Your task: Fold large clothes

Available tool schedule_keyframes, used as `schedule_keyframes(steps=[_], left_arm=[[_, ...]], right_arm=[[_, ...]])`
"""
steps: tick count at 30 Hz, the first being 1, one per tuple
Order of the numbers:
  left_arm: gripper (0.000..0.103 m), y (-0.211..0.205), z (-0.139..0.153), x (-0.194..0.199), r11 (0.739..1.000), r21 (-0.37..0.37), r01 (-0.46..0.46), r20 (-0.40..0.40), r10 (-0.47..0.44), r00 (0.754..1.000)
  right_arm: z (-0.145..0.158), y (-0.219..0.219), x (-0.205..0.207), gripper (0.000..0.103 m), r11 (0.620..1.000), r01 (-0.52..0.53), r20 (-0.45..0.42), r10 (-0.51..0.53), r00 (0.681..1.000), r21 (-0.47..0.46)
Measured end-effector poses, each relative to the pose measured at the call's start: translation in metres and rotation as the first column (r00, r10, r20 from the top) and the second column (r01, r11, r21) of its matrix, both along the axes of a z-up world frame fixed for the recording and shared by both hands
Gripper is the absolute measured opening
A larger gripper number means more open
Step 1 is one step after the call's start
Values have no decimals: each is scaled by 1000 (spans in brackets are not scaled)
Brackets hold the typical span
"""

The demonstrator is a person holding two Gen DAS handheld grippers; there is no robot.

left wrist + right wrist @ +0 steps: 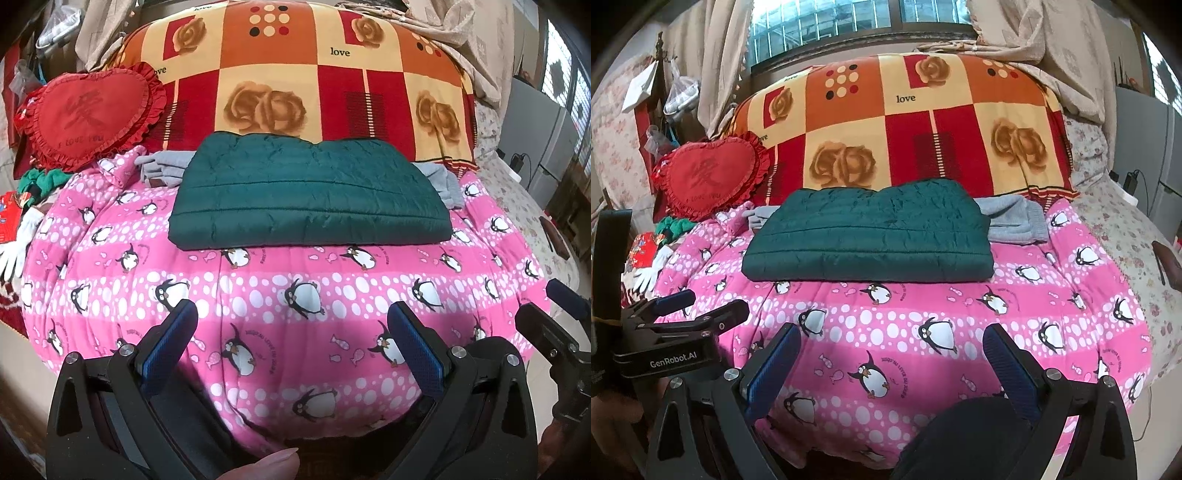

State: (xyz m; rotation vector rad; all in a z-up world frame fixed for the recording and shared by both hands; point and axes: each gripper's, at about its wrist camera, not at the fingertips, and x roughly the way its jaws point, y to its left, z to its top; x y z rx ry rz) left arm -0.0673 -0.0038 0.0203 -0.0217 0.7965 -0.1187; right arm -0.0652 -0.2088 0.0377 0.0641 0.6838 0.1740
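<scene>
The green quilted jacket (310, 195) lies folded flat on the pink quilt (258, 295); folding appears complete. The left gripper (291, 321) and right gripper (892, 345) are both spread wide and empty, near the jacket. Next move likely calls for the grey garment (1015, 221).

A bed carries a pink penguin-print quilt (295, 295) spread across it. A folded dark green quilted jacket (310, 195) lies flat on the quilt, overlapping grey clothes (1015, 221) behind it. Against the far end leans 1 red heart-shaped cushion (85, 114).

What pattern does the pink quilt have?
Penguins, white dots and small fish on the pink quilt; clearest in the right wrist view.
</scene>
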Motion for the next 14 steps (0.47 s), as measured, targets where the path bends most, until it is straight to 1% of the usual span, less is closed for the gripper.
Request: schedule_keyframes(steps=[10,14], left_arm=[[103,1,-3,0,1000,-3,5,-3,-5,1000],[103,-1,-2,-3,1000,-10,22,17,-22,1000]], right_arm=[[-3,0,0,98,1000,1,-8,-1,1000,1],[-3,0,0,98,1000,0,-7,0,1000,1]])
